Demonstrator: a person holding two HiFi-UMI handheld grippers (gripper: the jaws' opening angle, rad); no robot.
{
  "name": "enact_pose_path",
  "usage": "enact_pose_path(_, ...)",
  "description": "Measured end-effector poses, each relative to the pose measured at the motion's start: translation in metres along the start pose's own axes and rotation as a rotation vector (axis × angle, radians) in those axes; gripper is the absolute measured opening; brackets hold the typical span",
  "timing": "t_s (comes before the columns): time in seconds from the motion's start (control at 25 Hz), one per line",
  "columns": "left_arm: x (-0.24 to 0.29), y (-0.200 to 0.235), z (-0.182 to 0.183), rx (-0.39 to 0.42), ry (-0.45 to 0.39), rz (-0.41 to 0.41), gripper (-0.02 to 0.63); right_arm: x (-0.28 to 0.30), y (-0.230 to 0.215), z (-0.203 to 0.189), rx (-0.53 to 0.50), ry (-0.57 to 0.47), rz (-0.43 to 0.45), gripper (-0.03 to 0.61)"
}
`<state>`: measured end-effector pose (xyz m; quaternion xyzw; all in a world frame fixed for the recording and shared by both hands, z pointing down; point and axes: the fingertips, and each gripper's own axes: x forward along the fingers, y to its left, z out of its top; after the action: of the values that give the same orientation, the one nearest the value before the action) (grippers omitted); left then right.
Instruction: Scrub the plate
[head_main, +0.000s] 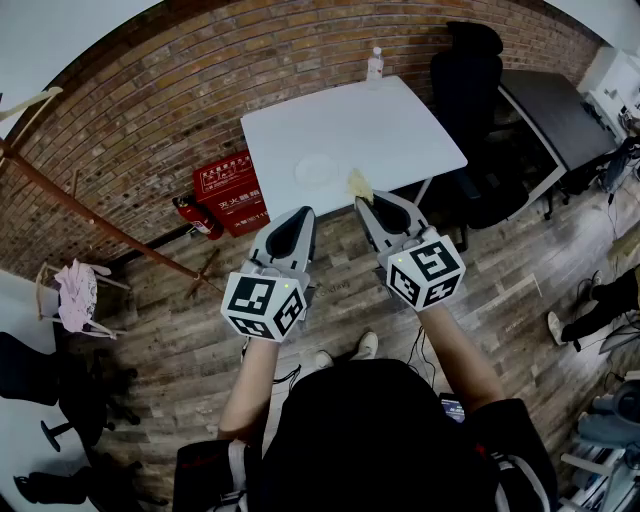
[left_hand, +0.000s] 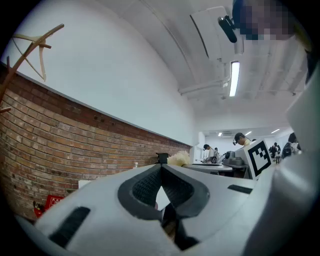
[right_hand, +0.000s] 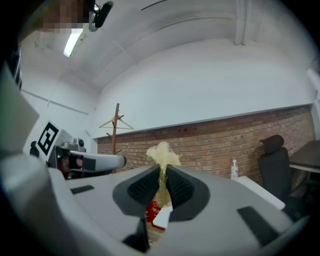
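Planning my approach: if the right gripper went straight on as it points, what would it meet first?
Probably nothing near: the right gripper, shut on the yellow scrubber, points level over the white table; the brick wall lies beyond. Height unclear.

The plate (head_main: 318, 168) is set on the tabletop (head_main: 420, 130) just ahead of the left claw (head_main: 306, 212), the bottle (head_main: 374, 64) farther beyond.
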<state>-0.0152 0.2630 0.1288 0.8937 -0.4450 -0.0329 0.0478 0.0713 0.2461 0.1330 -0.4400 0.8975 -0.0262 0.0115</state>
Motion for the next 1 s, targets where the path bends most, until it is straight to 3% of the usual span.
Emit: enact_pose_path(1.0,0.068,-0.025,-0.016,0.015,0.006,0.096,0.018,-0.002,-0.073,-0.011,0.005,-0.001,0.113,0.053)
